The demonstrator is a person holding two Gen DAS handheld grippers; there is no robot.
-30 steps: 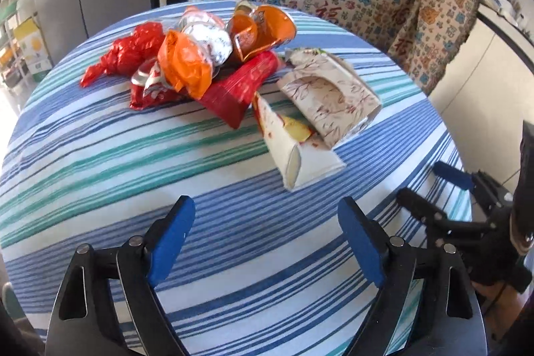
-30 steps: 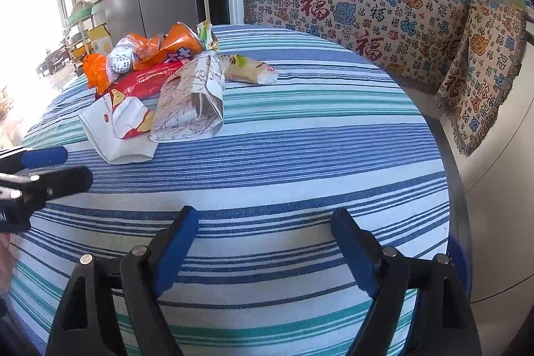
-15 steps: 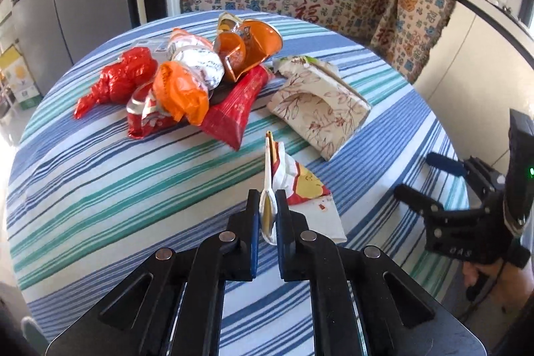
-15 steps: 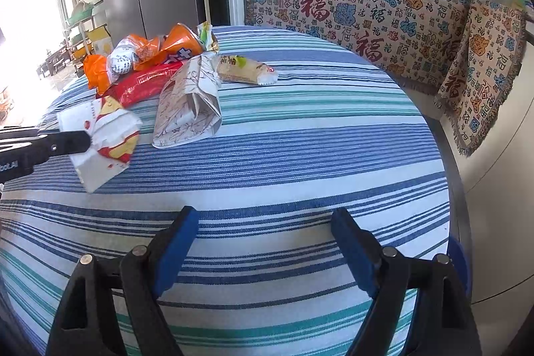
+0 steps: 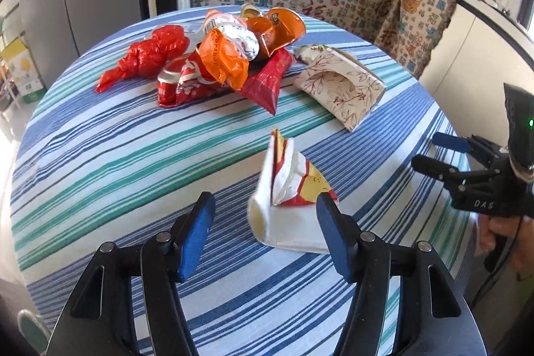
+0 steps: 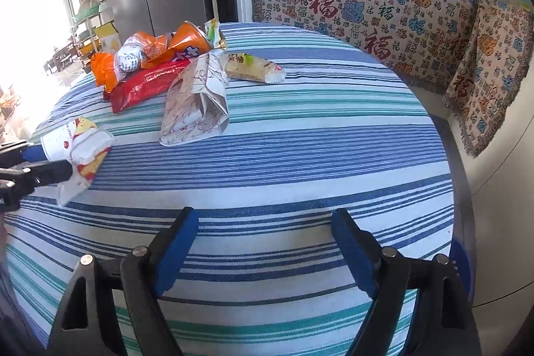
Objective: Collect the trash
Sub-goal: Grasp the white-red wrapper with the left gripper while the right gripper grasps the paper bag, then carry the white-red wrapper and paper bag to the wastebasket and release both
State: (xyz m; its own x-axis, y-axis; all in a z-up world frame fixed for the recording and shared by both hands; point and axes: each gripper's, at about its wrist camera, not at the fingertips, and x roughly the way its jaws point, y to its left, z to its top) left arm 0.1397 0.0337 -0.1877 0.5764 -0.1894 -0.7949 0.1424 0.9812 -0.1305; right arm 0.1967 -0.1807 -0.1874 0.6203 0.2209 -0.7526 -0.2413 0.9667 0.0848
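- Left gripper (image 5: 263, 231): the jaws have just been opening and now stand moderately wide. The white, red and yellow wrapper (image 5: 287, 189) sits between them, nearer the right-hand jaw. Whether that pad still touches the wrapper cannot be told; the left-hand pad stands clear of it.
- The wrapper is crumpled and folded, one pointed end aimed away from the jaws; whether it rests on the striped tablecloth (image 5: 100, 155) cannot be told.
- Ahead of the left jaws: the floral paper bag (image 5: 340, 89), and beyond it to the left the pile of red and orange wrappers (image 5: 213, 65).
- Right gripper (image 6: 263, 242): jaws wide, with only bare cloth between them.
- From the right jaws, the floral bag lies ahead and to the left, with a pale snack packet (image 6: 253, 69) just past it.
- The left gripper shows at the left edge of the right wrist view, with the wrapper at its tips.
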